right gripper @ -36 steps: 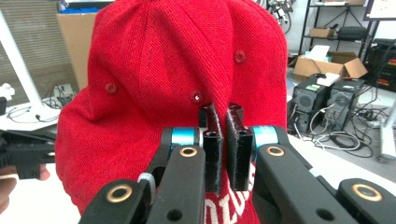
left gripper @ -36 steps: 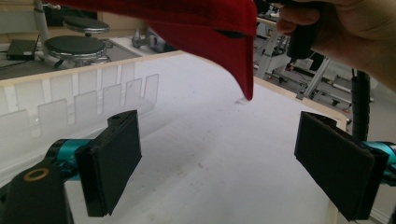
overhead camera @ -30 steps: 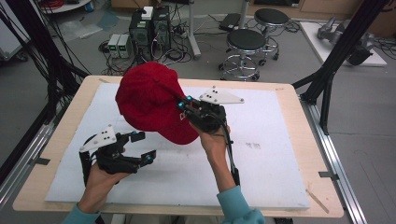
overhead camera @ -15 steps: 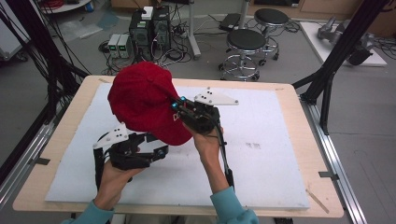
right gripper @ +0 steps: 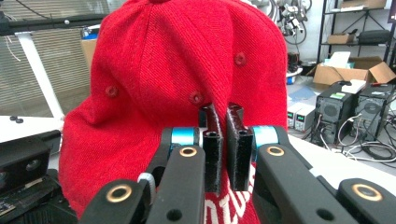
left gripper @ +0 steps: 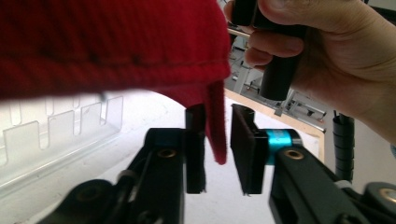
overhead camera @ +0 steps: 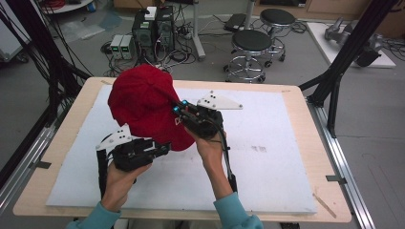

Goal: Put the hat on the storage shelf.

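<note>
**Cap held aloft, second claw moving in on its edge**

Red cap [overhead camera: 143, 107] hangs above the bench [overhead camera: 286, 157], pinched in the right claw [right gripper: 223, 140], jaws clenched on its fabric; the left claw [left gripper: 218, 149] is released, a hanging flap between its jaws; best to close squarely on that flap without tugging.

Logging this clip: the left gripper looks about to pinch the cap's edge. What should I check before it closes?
1. Right gripper clamped on cap: ok, jaws nearly together on the fabric.
2. Cap lifted off table: ok.
3. Cap edge between left gripper jaws: ok, red flap hangs in the gap.
4. Left jaws closed: not ok, gap remains.
5. Flap deep enough for a firm pinch: cannot tell.
6. Right hand away from left jaws: ok.
</note>
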Action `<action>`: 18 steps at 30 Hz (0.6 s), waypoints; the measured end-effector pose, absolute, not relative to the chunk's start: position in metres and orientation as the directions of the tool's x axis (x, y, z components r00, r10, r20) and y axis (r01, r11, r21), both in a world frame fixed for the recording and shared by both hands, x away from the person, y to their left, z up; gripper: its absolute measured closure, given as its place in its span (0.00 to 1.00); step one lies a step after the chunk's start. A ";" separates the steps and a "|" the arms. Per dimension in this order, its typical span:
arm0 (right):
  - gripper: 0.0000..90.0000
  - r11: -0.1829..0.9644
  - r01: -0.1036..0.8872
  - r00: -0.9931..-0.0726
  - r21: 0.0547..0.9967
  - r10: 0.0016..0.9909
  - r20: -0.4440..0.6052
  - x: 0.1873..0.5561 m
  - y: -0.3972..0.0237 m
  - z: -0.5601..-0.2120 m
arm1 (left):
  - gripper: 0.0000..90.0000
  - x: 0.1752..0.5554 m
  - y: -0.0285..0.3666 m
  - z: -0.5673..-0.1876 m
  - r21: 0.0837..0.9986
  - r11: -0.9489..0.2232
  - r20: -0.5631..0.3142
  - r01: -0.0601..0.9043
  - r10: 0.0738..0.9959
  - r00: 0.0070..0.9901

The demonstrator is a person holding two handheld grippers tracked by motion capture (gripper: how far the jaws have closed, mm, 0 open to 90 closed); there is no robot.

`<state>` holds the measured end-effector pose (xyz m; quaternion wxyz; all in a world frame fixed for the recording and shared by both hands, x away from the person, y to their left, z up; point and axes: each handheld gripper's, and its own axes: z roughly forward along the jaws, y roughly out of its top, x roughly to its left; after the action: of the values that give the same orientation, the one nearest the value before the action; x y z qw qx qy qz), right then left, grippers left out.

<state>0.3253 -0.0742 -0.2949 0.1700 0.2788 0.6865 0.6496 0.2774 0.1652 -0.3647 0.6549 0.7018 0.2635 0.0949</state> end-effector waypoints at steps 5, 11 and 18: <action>0.96 -0.016 0.159 -0.789 0.987 0.599 0.137 0.324 -0.074 -0.295 | 0.91 0.278 0.167 -0.364 0.960 0.010 -0.245 0.279 0.510 0.825; 0.96 -0.012 0.145 -0.794 0.989 0.596 0.123 0.323 -0.074 -0.294 | 0.95 0.278 0.169 -0.363 0.943 0.029 -0.298 0.332 0.519 0.801; 0.82 -0.018 0.132 -0.795 0.991 0.595 0.117 0.321 -0.073 -0.295 | 0.95 0.277 0.169 -0.362 0.941 0.020 -0.296 0.337 0.529 0.796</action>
<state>0.3215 -0.0731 -0.2952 0.1751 0.2680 0.6784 0.6612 0.2768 0.1691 -0.3624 0.6428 0.6962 0.3109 0.0745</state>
